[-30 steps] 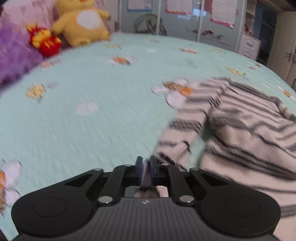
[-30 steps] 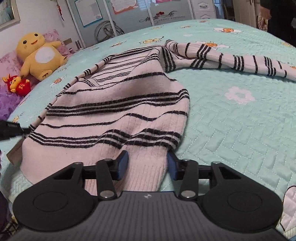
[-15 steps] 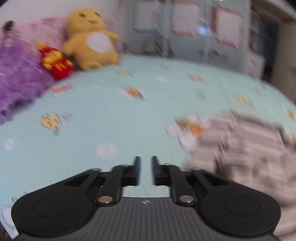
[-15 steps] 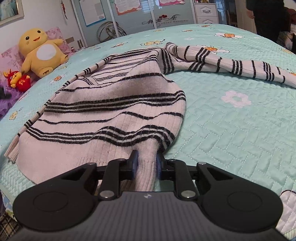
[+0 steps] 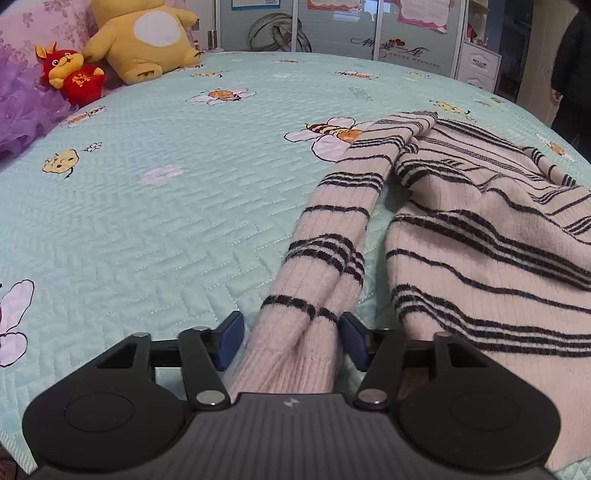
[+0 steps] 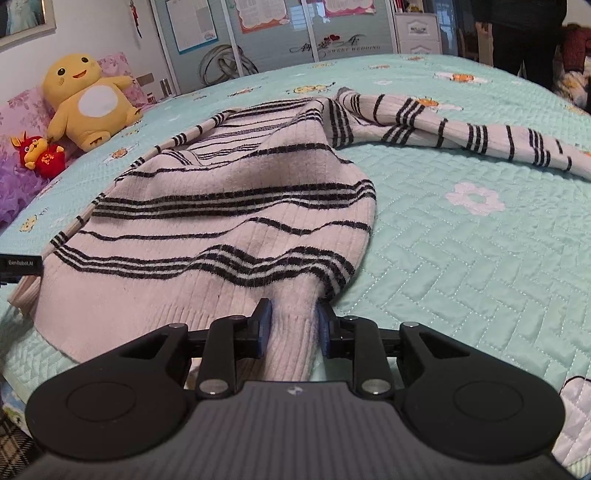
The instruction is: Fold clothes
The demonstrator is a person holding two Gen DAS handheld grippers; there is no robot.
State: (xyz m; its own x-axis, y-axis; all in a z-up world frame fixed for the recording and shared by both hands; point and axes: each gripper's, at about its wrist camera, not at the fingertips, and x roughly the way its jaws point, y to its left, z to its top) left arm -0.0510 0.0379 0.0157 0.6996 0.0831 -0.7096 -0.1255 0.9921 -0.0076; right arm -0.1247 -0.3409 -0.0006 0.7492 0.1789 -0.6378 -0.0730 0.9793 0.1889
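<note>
While the striped sweater [image 6: 221, 221] lies spread near the bed's [image 6: 461, 258] front edge, right gripper [image 6: 291, 328] pinches its hem; left gripper [image 5: 291, 339], newly widened, straddles the cuff [image 5: 291, 362] unpinched: clamp it before lifting.

A bed covered by a mint-green quilted bedspread [image 5: 155, 221] printed with bees and flowers fills the room. At its head lie a pink floral pillow [image 6: 22, 107], a yellow plush toy [image 6: 86, 99], a small red plush toy [image 6: 38, 157] and purple ruffled fabric [image 5: 22, 110]. Behind stands a wardrobe with frosted sliding doors [image 6: 280, 40] carrying posters. A white drawer unit [image 5: 478, 68] stands to the right, near a person in dark clothes [image 6: 517, 33]
</note>
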